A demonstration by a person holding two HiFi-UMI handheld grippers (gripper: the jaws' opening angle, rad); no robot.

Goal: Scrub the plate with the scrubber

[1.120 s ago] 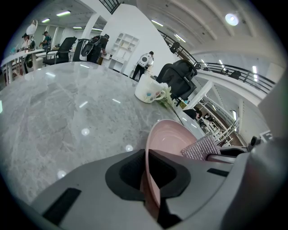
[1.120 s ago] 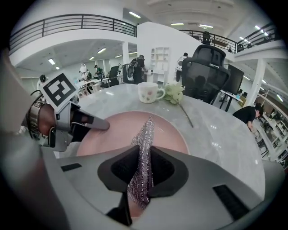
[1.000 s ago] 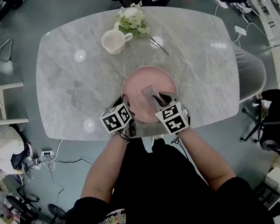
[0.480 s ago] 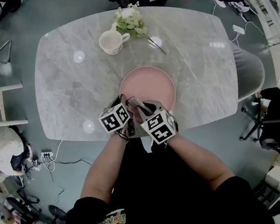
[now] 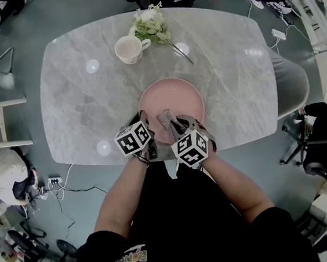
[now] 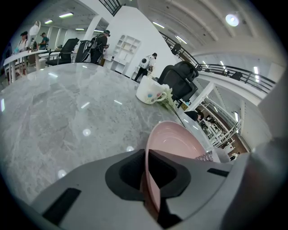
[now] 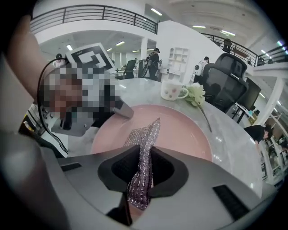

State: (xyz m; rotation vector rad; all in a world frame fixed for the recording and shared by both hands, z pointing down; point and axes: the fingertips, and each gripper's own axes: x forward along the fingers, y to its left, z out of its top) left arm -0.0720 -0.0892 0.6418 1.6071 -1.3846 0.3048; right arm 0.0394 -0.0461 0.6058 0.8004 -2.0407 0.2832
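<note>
Your left gripper (image 6: 147, 179) is clamped on the near rim of the pink plate (image 6: 173, 139), at the tabletop's (image 6: 67, 117) near edge. Your right gripper (image 7: 145, 170) pinches the glittery scrubber (image 7: 144, 139), whose free end reaches over the plate's inside. A cup (image 5: 130, 48) and flowers (image 5: 152, 24) stand beyond.

We see a polished, grey marble-look tabletop (image 5: 90, 100) mirroring the ceiling lights, and on it a pink plate (image 5: 177, 94) with a smooth, glossy glaze. The scrubber (image 7: 143, 139) is a silvery, glittering mesh, coarse against the plate's sheen. The fingers (image 6: 81, 193) of the left gripper (image 6: 147, 152) and the right gripper (image 7: 146, 148) look to us like matt grey plastic with darker matt hollows. The cream cup (image 5: 129, 48) is glossy glazed ware.
</note>
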